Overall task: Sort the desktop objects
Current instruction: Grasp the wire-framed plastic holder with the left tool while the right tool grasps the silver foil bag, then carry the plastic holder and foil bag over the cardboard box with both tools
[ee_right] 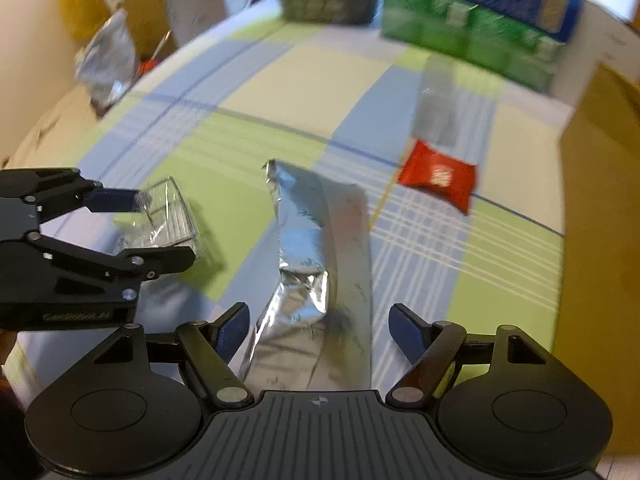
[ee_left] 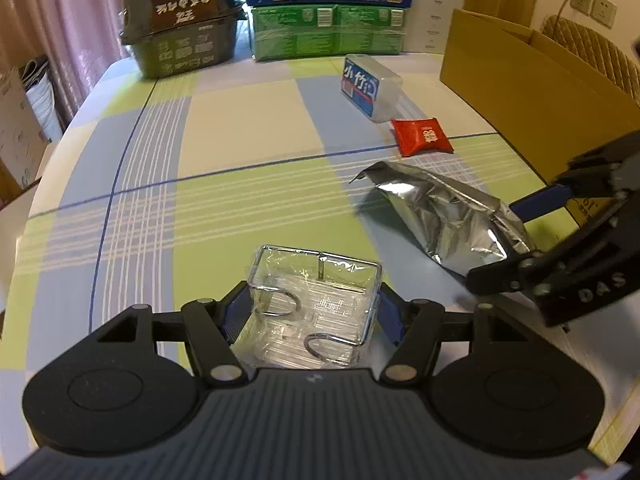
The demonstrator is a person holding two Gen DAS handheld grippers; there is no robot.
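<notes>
Clear plastic fills the left gripper (ee_left: 312,312): its blue pads press both sides of a small transparent box (ee_left: 316,304) with chrome wire hooks, held low over the cloth. The right gripper (ee_right: 318,330) comes in low from the right with its jaws spread wide around a crumpled silver foil bag (ee_right: 316,264); the pads sit clear of the foil on both sides, so nothing is gripped. The bag lies on the table beside the box. Beyond it sit a red sachet (ee_left: 422,136) and a clear tub with a blue label (ee_left: 370,86). The table wears a smooth checked cloth (ee_left: 240,132) of green, blue and cream. A brown cardboard box (ee_left: 520,92) stands at the right edge; green, blue and dark cartons (ee_left: 328,32) line the far end before pink curtains (ee_left: 60,20).
</notes>
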